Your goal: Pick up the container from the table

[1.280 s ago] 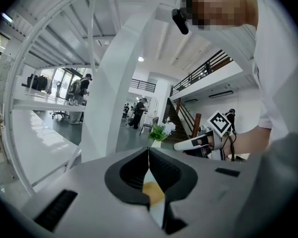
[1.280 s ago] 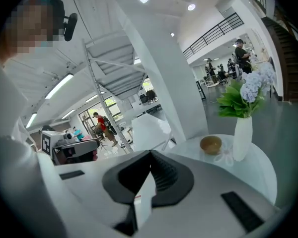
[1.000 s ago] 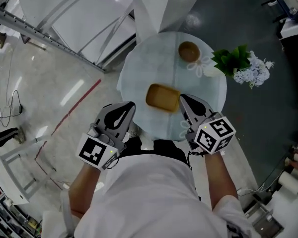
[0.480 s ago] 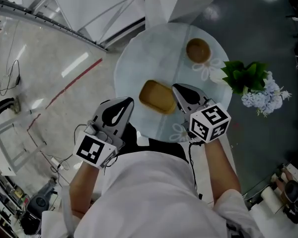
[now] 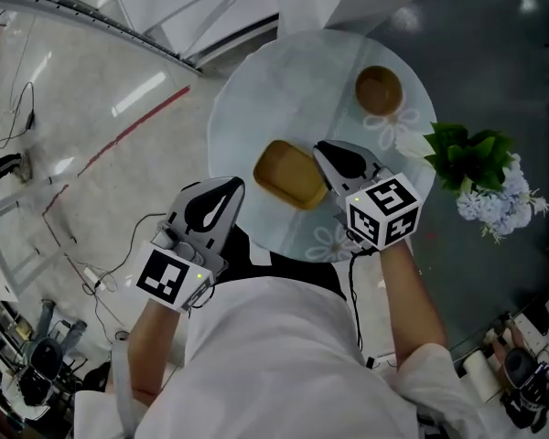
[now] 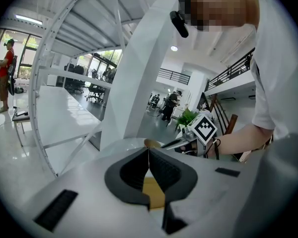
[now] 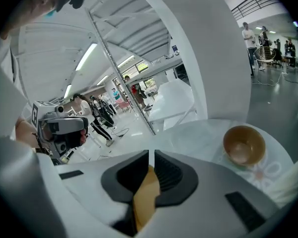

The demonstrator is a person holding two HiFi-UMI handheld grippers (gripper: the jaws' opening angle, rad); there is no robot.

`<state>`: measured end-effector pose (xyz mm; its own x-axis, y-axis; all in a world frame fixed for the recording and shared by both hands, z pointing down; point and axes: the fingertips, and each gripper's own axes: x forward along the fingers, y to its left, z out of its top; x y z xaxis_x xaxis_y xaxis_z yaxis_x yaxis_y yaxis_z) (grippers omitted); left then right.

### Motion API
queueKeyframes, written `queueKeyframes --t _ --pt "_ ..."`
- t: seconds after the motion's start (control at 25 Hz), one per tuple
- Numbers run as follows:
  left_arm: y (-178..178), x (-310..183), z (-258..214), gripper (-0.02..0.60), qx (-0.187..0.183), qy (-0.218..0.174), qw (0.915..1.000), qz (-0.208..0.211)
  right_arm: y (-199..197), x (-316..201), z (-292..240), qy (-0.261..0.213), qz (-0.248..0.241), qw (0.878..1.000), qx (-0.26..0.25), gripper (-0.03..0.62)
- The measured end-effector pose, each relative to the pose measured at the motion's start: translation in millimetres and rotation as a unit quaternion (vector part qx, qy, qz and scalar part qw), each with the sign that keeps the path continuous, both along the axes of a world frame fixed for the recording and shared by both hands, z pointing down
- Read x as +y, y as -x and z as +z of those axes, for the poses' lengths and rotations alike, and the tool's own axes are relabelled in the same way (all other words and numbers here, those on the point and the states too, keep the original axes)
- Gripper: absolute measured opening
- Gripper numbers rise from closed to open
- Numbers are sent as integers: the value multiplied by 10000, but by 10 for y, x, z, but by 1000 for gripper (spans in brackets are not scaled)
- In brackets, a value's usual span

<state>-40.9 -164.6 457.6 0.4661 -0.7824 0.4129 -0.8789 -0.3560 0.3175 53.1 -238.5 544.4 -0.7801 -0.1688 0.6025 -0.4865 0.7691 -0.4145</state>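
A yellow-brown rectangular container (image 5: 289, 174) lies near the front of the round table (image 5: 256, 108). My right gripper (image 5: 322, 148) sits right beside the container's right edge. Its jaws have just been opening and stand a narrow slit apart with nothing between them. In the right gripper view the container (image 7: 145, 197) shows below the parted tips (image 7: 151, 153). My left gripper (image 5: 234, 187) hangs off the table's front-left edge, apart from the container. It is shut and empty, its tips meeting in the left gripper view (image 6: 149, 149), with the container (image 6: 154, 192) beyond them.
A round brown bowl (image 5: 379, 90) stands at the table's far right, also visible in the right gripper view (image 7: 243, 145). A bunch of green leaves and pale flowers (image 5: 480, 167) hangs off the right edge. White beams and a pillar rise behind the table. Cables lie on the floor at left.
Both grippers have sunk lower. The right one slid forward along the container's right side and its jaws parted slightly. The left one stays off the table's edge.
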Motion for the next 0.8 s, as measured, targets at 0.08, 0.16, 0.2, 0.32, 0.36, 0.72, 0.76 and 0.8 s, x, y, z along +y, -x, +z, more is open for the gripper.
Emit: queueKeyframes --t 0.08,0.16,0.2,0.32,0.36,0.72,0.76,0.8 --pt "7 6 33 21 26 25 10000 -25 18 13 77 19 -123 9999 87 48" --pt "17 17 72 21 50 56 10000 -41 30 27 159 29 -239 9995 197 88" --pt "25 25 95 20 59 76 9999 -45 36 32 197 42 -280 9993 242 92" --pt "64 52 160 21 85 133 9998 -81 65 41 297 96 -353 9988 323 98" --pt "80 59 181 21 97 148 9998 -102 75 45 334 103 -382 9986 355 100" --pt "190 188 353 21 166 303 9992 -219 118 160 705 84 -920 9914 922 124" --pt "211 201 368 21 171 314 9991 -234 117 166 741 59 -979 9901 1002 126" --pt "231 214 382 21 177 325 9990 -251 116 175 778 42 -1043 9886 1082 126"
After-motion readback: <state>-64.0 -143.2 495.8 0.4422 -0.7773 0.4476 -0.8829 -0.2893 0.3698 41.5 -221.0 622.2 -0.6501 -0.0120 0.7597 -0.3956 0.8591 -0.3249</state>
